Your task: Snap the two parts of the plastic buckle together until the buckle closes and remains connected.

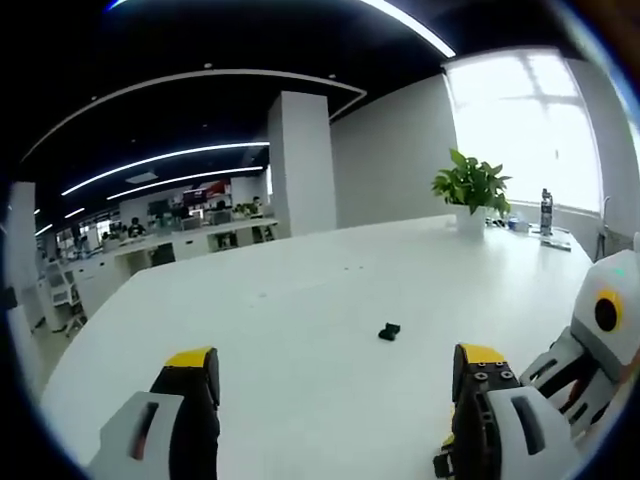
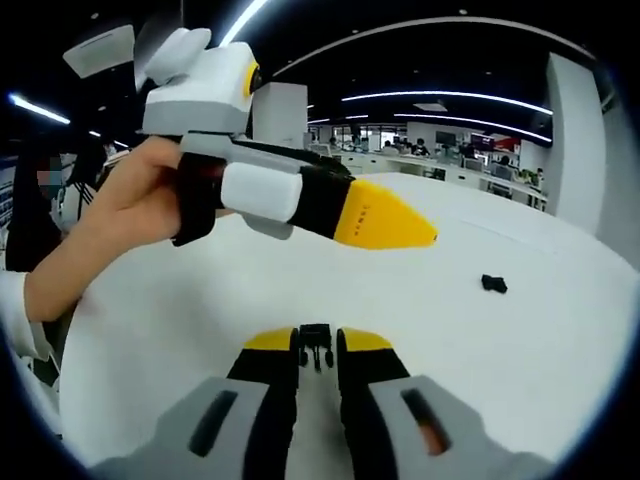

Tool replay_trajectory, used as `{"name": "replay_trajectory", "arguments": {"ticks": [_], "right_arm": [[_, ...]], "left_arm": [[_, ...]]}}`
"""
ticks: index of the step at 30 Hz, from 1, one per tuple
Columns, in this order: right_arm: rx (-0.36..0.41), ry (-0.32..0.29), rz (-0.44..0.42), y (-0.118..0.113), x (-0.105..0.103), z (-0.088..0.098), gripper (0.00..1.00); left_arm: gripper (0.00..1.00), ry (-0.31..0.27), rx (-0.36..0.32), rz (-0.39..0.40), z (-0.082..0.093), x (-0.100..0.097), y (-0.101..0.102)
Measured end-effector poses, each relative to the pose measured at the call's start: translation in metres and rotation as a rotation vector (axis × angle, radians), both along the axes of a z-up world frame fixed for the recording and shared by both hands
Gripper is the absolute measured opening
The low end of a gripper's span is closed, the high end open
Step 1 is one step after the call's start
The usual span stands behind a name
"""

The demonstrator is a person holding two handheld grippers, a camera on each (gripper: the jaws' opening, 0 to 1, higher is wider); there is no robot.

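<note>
White desk (image 1: 300,300): left gripper (image 1: 335,375) wide, small black plastic buckle half (image 1: 389,331) lying ahead; right gripper (image 2: 318,347) pinching black pronged buckle half (image 2: 316,344).

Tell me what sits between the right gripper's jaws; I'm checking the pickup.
One black buckle part sits pinched in the right gripper. Its lower end is hidden by the jaws.

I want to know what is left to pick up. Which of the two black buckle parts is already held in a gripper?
The pronged buckle part between the right gripper tips. The other buckle part lies loose on the white table.
</note>
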State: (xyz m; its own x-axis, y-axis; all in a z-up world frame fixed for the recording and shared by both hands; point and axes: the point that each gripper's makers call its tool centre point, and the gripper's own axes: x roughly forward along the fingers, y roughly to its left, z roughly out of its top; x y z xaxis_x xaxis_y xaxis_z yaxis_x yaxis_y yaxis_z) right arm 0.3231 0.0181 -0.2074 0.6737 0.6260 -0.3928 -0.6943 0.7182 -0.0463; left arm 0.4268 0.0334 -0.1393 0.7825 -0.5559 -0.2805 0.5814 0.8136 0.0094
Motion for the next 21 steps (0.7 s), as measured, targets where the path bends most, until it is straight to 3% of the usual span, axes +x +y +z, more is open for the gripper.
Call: {"name": "replay_trajectory", "arguments": {"ticks": [9, 21], "right_arm": [[0.0, 0.002, 0.032, 0.003, -0.001, 0.0, 0.12], [0.016, 0.012, 0.072, 0.007, -0.009, 0.001, 0.12]], "left_arm": [[0.99, -0.013, 0.004, -0.017, -0.004, -0.008, -0.005], [0.99, -0.011, 0.006, -0.008, -0.011, -0.002, -0.007]]}}
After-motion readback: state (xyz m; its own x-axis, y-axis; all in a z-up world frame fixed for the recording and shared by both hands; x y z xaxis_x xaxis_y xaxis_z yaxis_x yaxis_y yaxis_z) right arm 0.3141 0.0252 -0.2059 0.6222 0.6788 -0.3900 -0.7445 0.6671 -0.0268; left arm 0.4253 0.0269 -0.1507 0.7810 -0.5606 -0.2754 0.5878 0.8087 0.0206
